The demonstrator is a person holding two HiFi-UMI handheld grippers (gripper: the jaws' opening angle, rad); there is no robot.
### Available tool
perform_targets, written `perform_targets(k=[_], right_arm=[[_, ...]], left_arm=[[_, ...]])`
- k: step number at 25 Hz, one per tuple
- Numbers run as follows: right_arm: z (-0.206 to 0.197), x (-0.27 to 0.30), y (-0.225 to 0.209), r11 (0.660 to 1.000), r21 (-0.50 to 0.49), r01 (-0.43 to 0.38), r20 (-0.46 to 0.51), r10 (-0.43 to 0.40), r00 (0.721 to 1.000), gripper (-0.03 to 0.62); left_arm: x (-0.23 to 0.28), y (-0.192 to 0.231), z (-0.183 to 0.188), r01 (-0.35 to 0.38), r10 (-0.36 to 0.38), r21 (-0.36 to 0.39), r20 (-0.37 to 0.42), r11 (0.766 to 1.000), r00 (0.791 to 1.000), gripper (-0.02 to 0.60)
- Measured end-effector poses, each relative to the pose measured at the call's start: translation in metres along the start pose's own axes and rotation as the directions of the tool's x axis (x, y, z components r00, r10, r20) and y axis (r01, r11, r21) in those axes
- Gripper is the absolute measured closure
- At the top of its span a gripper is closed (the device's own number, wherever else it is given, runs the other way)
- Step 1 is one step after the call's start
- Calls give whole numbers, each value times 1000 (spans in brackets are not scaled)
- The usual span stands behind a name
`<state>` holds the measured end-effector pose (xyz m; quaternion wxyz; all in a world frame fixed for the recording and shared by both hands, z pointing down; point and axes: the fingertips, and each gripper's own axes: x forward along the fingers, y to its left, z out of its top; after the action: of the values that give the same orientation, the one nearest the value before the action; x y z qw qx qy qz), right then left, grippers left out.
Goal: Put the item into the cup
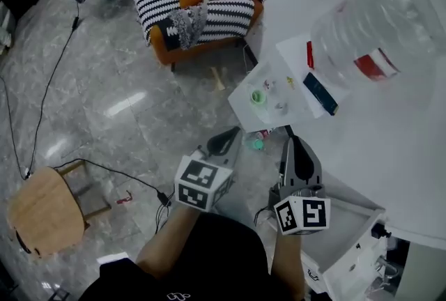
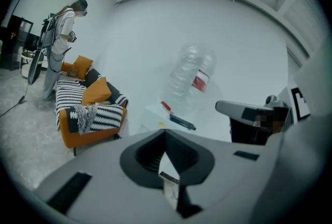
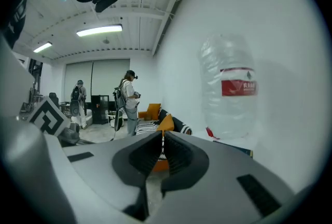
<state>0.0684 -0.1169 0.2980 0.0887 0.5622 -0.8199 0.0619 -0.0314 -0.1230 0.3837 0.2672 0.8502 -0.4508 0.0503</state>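
A small green cup (image 1: 258, 97) stands on a white low table (image 1: 244, 94) beside the white wall, with a few tiny items (image 1: 281, 108) lying around it. Two more small bits, one teal (image 1: 256, 145), lie just below the table's near edge. My left gripper (image 1: 224, 142) hangs short of that edge with its jaws together and nothing in them; in the left gripper view its tips (image 2: 165, 134) meet. My right gripper (image 1: 297, 155) is to the right, level with it, also shut and empty (image 3: 162, 135).
A big clear water jug (image 1: 369, 35) with a red label, a red pen (image 1: 309, 54) and a dark booklet (image 1: 320, 93) share the table. An orange armchair (image 1: 202, 7) with striped blankets stands behind. A wooden stool (image 1: 42, 209), floor cables (image 1: 42, 97) and a white cabinet (image 1: 348, 237) are nearby. People (image 3: 129, 98) stand far back.
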Motion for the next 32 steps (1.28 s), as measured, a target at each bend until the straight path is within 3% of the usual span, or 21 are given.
perform_targets(k=[2, 4, 7, 11, 13, 15, 18, 20, 25, 32], right_arm=[[15, -14, 1, 1000, 10, 13, 43, -14, 999, 574], [29, -29, -5, 999, 21, 34, 91, -36, 995, 574], [35, -48, -26, 994, 47, 103, 118, -107, 987, 574], [44, -67, -30, 985, 113, 133, 139, -148, 979, 574], [52, -68, -25, 986, 117, 119, 152, -136, 979, 574], [57, -67, -22, 986, 134, 102, 174, -125, 977, 574], [53, -65, -17, 989, 128, 80, 154, -100, 983, 574], [54, -62, -16, 990, 121, 68, 124, -83, 989, 577], [78, -56, -9, 996, 83, 23, 177, -38, 983, 577], [72, -51, -13, 991, 119, 54, 178, -75, 981, 580]], left_arm=[[-10, -10, 16, 16, -16, 28, 16, 999, 1000, 568], [-20, -32, 45, 43, -51, 103, 77, 994, 996, 568], [-28, -68, 82, 57, -93, 221, 156, 974, 983, 568], [-50, -95, 105, 42, -104, 322, 178, 946, 979, 568], [-60, -106, 112, 52, -112, 292, 195, 955, 974, 568], [-62, -124, 120, 109, -167, 261, 213, 959, 963, 568], [-58, -152, 123, 167, -248, 329, 221, 929, 943, 568], [-55, -158, 124, 174, -259, 339, 224, 924, 939, 568], [-53, -139, 124, 113, -191, 317, 226, 942, 955, 568], [-49, -123, 120, 84, -162, 314, 232, 946, 959, 568]])
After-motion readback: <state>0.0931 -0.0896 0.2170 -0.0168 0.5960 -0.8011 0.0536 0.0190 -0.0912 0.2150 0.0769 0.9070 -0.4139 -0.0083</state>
